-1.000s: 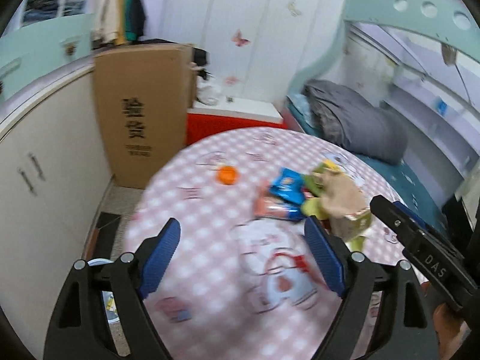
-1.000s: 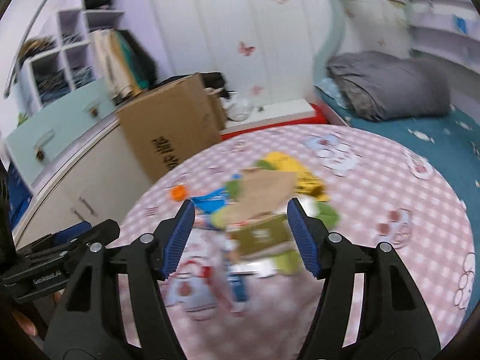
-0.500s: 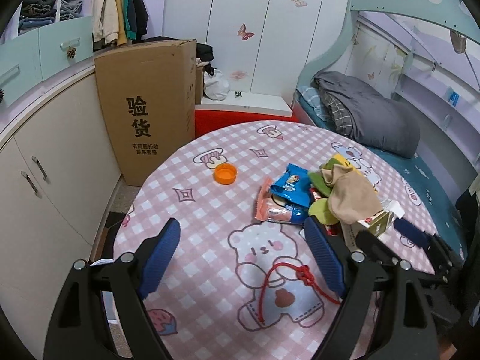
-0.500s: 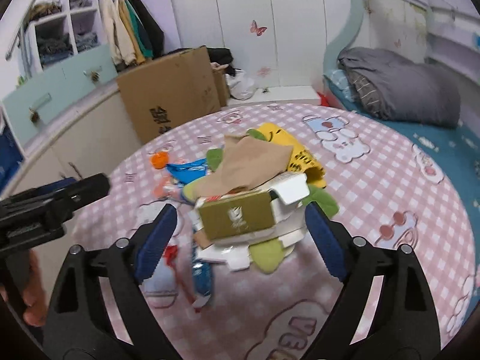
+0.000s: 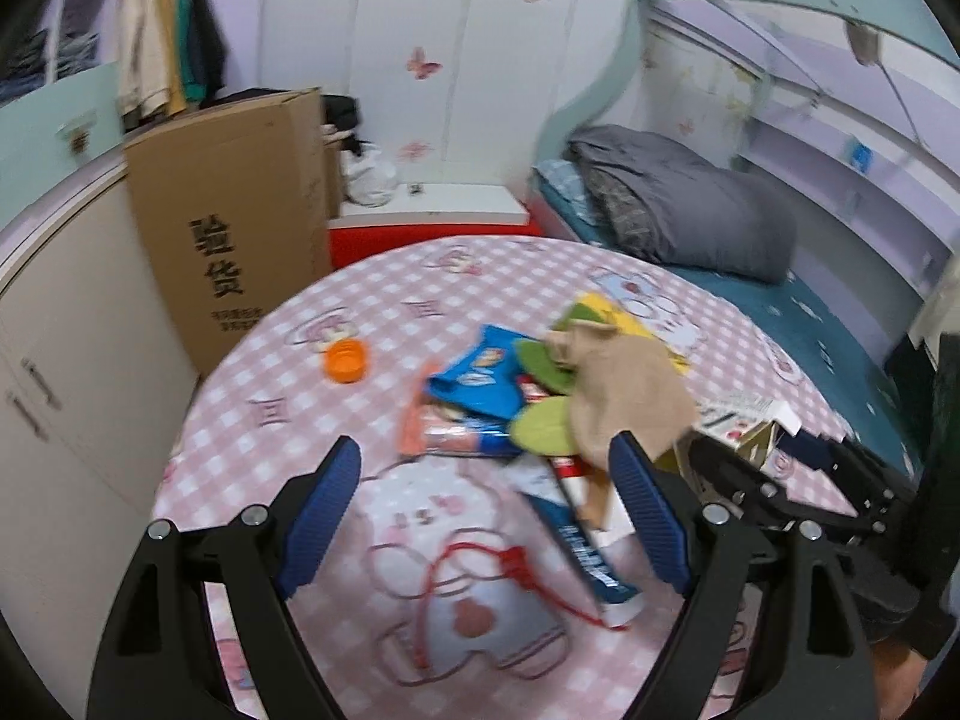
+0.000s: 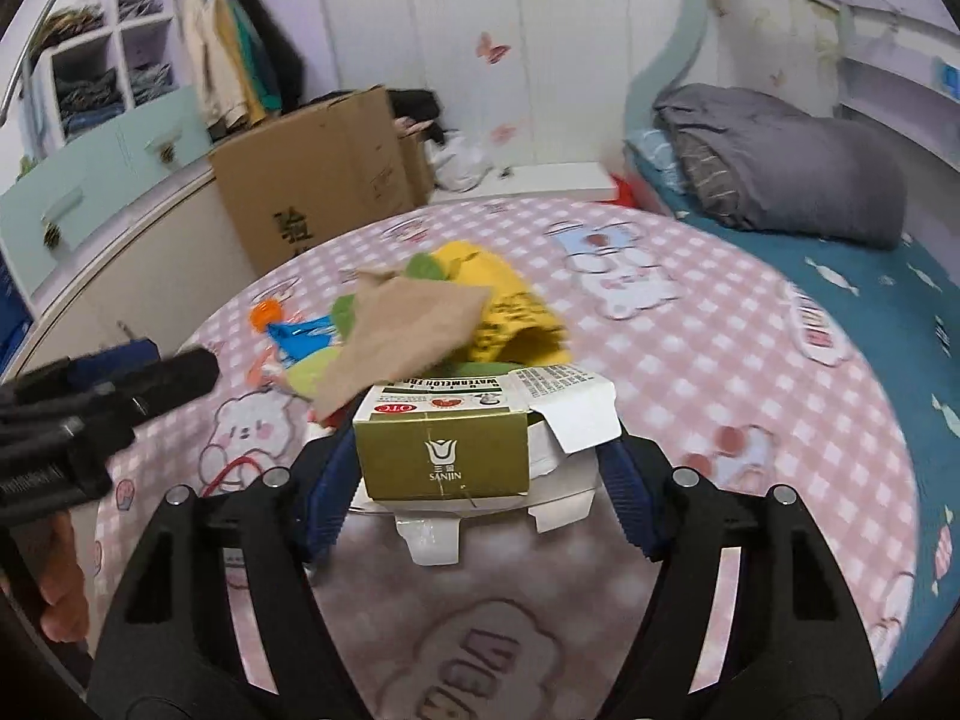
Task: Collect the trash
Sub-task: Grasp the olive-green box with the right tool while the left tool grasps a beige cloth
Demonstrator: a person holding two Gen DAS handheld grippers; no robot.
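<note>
- The round tabletop (image 6: 690, 360), in pink checked cloth, carries a heap of trash near its middle.
- The left gripper (image 5: 486, 516) hovers over bare cloth, its fingers wide, nothing between them.
- The right gripper (image 6: 480, 480) straddles the gold carton (image 6: 444, 456); its fingers are closing, pads not clearly pressing.
- A tan paper bag (image 6: 408, 336) lies atop the heap.
- An orange cap (image 5: 345, 360) sits apart.

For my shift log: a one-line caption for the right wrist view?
Right gripper closing around an olive-gold cardboard medicine box at the litter pile on the pink checked tablecloth.
</note>
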